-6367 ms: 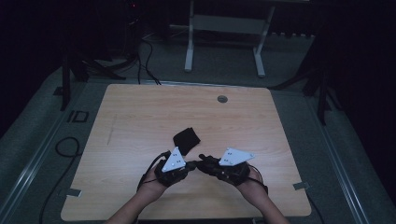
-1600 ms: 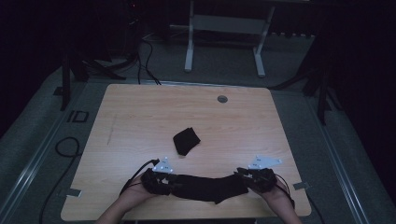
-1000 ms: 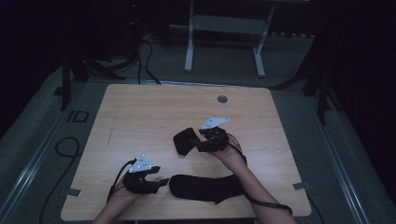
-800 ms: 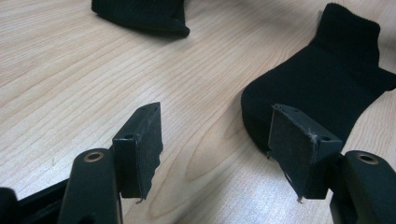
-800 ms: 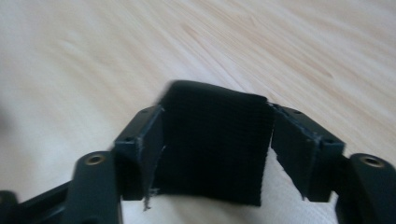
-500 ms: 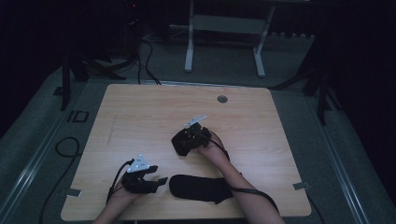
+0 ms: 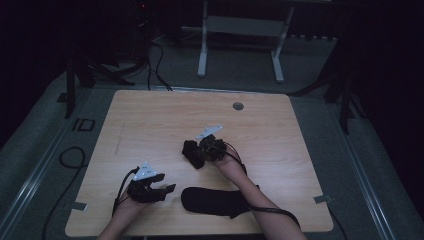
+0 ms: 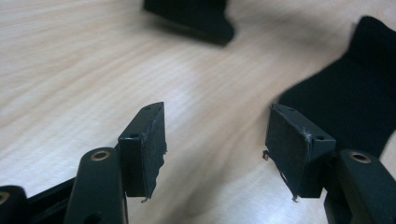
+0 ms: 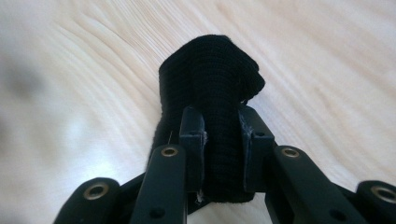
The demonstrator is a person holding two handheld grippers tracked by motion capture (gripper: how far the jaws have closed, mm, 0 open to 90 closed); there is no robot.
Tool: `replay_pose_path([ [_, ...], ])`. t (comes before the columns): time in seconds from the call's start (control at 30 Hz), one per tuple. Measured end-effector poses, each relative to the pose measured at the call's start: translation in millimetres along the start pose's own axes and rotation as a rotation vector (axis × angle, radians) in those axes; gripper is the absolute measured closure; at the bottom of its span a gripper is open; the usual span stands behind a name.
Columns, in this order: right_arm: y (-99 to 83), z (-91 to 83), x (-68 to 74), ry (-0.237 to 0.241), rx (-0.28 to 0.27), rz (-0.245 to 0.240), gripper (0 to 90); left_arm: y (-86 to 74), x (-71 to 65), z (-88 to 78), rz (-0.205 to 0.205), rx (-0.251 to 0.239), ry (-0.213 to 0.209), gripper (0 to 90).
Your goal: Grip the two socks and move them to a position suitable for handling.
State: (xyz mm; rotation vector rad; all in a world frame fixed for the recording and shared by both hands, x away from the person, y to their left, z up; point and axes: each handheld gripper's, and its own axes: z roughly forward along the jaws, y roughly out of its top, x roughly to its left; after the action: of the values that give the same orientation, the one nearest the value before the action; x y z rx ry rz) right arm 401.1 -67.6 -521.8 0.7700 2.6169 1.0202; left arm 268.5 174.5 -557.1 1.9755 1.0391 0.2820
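Pinching the bunched black sock (image 9: 212, 100), right tool (image 9: 219, 140) just closed, sock's long axis running away from it, left tool (image 8: 217, 144) spread empty.

I see a pale wood-grain table (image 7: 150, 125) with a small grey disc (image 7: 238, 106) far off. Both socks are plain black: the bunched one (image 9: 210, 93) has a ribbed knit, the flat one (image 7: 215, 201) lies matte. My claws are black, with light grey plates (image 7: 146, 171).

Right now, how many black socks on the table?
2. A bunched sock sits mid-table, pinched in the right gripper; a flat sock lies near the front edge, beside the open left gripper.
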Motion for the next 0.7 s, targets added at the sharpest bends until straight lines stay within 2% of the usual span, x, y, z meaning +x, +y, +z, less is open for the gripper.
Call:
replay_pose_path([
  [0.03, 1.8, -16.6, 2.6, 0.019, -0.040, 0.001, 74.8, 1.5, 1.8, -0.2, -0.001, -0.003, 0.014, 38.4],
  [0.13, 2.4, -41.1, 8.5, 0.075, -0.086, -0.005, 74.7, 7.5, 5.1, -1.4, -0.012, -0.034, 0.034, 40.9],
  [0.27, -1.3, -69.9, 17.9, 0.158, -0.146, -0.002, 74.6, 23.6, 3.9, -2.6, 0.024, -0.055, 0.055, 43.1],
  [0.3, -1.3, -69.9, 17.9, 0.158, -0.146, -0.002, 74.6, 23.6, 3.9, -2.6, 0.024, -0.055, 0.055, 43.2],
  [0.33, -4.3, -80.5, 23.4, 0.213, -0.158, -0.010, 74.6, 32.0, 1.5, -2.8, 0.045, -0.076, 0.057, 43.2],
  [0.37, -6.4, -84.8, 26.5, 0.225, -0.161, -0.015, 74.5, 32.0, 1.5, -2.8, 0.045, -0.076, 0.057, 43.2],
  [0.4, -8.5, -88.0, 28.9, 0.245, -0.158, -0.022, 74.5, 40.9, -2.7, -2.6, 0.072, -0.086, 0.052, 43.2],
  [0.43, -10.9, -90.7, 31.3, 0.262, -0.159, -0.028, 74.4, 40.9, -2.7, -2.6, 0.072, -0.086, 0.052, 43.2],
  [0.47, -10.9, -90.7, 31.3, 0.262, -0.159, -0.028, 74.4, 44.9, -5.6, -2.5, 0.085, -0.100, 0.049, 43.2],
  [0.5, -15.2, -94.3, 35.3, 0.260, -0.154, -0.039, 74.3, 52.2, -11.8, -2.2, 0.122, -0.117, 0.018, 43.1],
  [0.57, -18.7, -96.1, 37.2, 0.256, -0.151, -0.048, 74.2, 58.1, -18.7, -2.0, 0.145, -0.132, -0.010, 43.1],
  [0.6, -20.2, -96.4, 37.4, 0.253, -0.148, -0.049, 74.1, 58.1, -18.7, -2.0, 0.145, -0.132, -0.010, 43.1],
  [0.63, -21.4, -96.6, 37.7, 0.244, -0.142, -0.054, 74.0, 62.3, -26.3, -2.2, 0.186, -0.140, -0.020, 43.0],
  [0.7, -22.6, -96.4, 37.3, 0.233, -0.140, -0.058, 73.9, 63.8, -29.5, -2.2, 0.202, -0.142, -0.020, 43.0],
])
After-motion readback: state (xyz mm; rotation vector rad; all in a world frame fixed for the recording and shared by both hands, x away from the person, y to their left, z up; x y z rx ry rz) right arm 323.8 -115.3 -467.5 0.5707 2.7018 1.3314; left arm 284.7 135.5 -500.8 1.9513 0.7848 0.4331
